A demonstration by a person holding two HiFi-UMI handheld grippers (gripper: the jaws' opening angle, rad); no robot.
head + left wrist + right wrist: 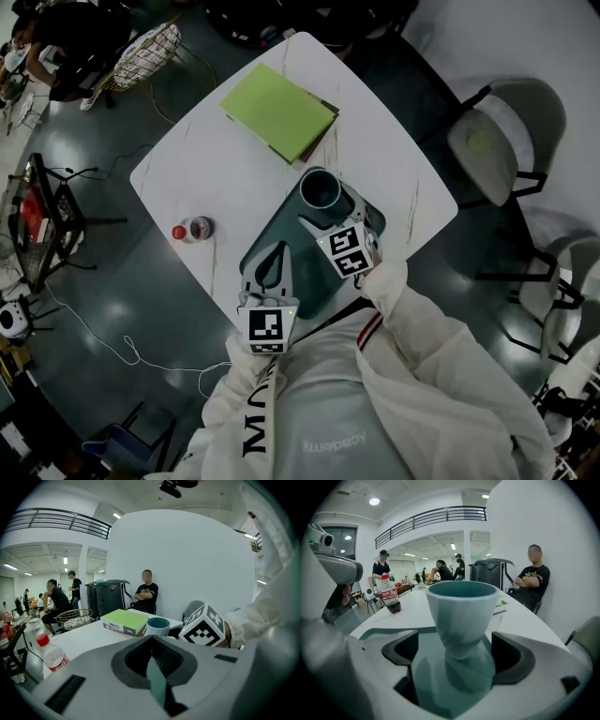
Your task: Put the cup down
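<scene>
A teal cup (321,190) stands upright at the far end of a dark teal tray (302,255) on the white table. In the right gripper view the cup (461,616) rests on the tray between the jaws of my right gripper (459,652). Those jaws stand wide, and both pads are clear of the cup's narrow base. In the head view my right gripper (329,218) sits just behind the cup. My left gripper (270,269) is at the tray's near left part. Its own view shows a thin teal edge of the tray (157,681) pinched between its jaws.
A green book (278,111) lies at the table's far side, and a red-capped bottle (191,229) lies near the left edge. Grey chairs (497,141) stand to the right, a wire basket (145,54) on the floor at upper left. People sit in the background.
</scene>
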